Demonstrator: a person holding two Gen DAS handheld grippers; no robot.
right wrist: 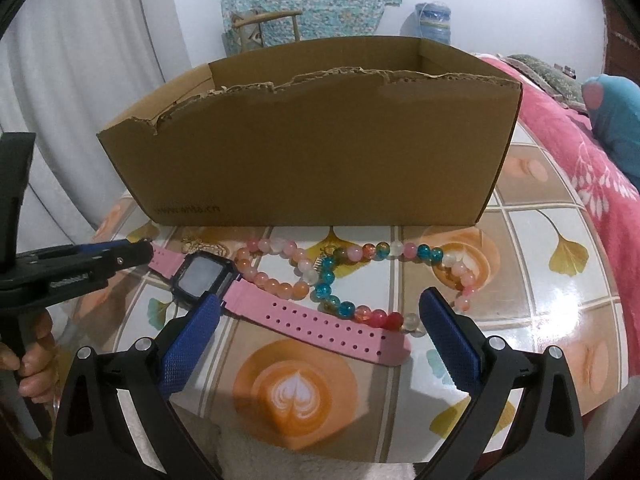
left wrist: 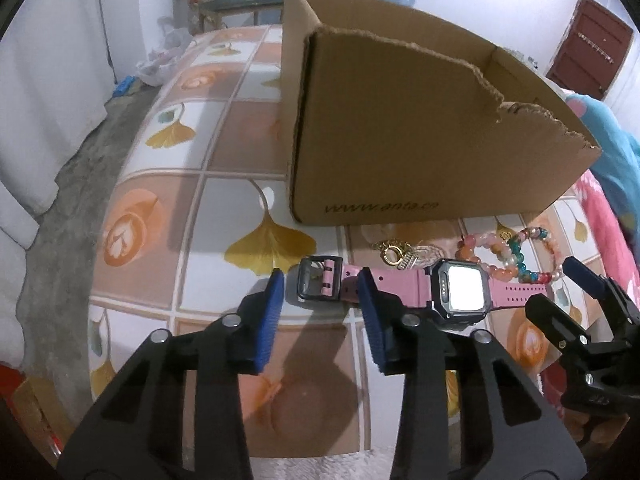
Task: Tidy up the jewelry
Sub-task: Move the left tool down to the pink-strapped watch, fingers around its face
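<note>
We see the left claw [left wrist: 320, 284] straddling the pink rubber watch [left wrist: 460, 292] strap without gripping, the right claw [right wrist: 320, 312] released above it. Watch and glass bead bracelets [right wrist: 344, 268] lie on the glossy worktop [right wrist: 540, 240] before the torn cardboard box [right wrist: 320, 152].

A round table [right wrist: 540, 240] with a glossy ginkgo-and-latte tile-print cover bears a torn brown cardboard box [right wrist: 312, 152] at frame centre; below it lie a pink-strapped square watch [right wrist: 208, 276], multicoloured bead bracelets [right wrist: 340, 264] and a small gold chain [left wrist: 394, 254].

The cardboard box [right wrist: 312, 152] hides its own floor behind its torn front wall. The left gripper [left wrist: 320, 288] covers part of the pink watch strap [left wrist: 400, 282].
</note>
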